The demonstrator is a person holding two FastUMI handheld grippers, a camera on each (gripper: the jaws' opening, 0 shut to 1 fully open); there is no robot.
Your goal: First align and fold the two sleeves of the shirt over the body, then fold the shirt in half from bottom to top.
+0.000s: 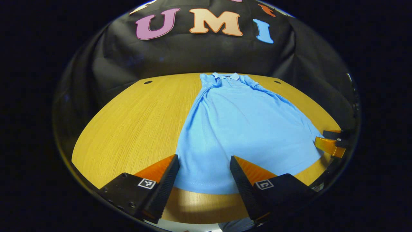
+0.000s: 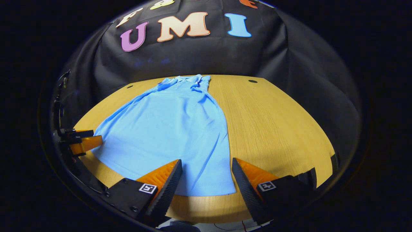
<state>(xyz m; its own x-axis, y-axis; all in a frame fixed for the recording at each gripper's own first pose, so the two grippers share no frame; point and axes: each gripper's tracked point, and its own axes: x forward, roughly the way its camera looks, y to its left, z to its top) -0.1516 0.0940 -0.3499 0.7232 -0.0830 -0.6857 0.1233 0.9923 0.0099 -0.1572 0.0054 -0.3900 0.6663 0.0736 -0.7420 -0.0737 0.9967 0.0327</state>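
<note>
- Left side first: the left gripper (image 1: 203,162) hovers with its jaws spread wide and nothing between them, just above the near hem of the light blue short-sleeved polo shirt (image 1: 241,129), toward its 7 o'clock corner. My guess is that closing here pinches one layer of fabric, or misses the hem, so the bottom-to-top fold comes up lopsided.
- The sleeves look already folded in over the body, since the outline is a plain tapered panel with no sleeve sticking out. If a gripper drags the hem while lifting, I reckon those tucked sleeves could slide back out.
- The shirt lies flat and front-up on the round light wooden table (image 1: 135,122), collar and button placket at 12 o'clock by the black cloth wall, hem at 6 o'clock by the grippers. The fabric is smooth, with a few soft creases near the shoulders.
- Right side: the right gripper (image 2: 206,164) is also wide apart and empty, over the hem's 5 o'clock corner, with bare table beyond its right finger. It seems to sit partly past the shirt's edge, so it could grab too little cloth.
- If the two hands lift at different speeds, the hem probably skews and lands crooked at the collar.
</note>
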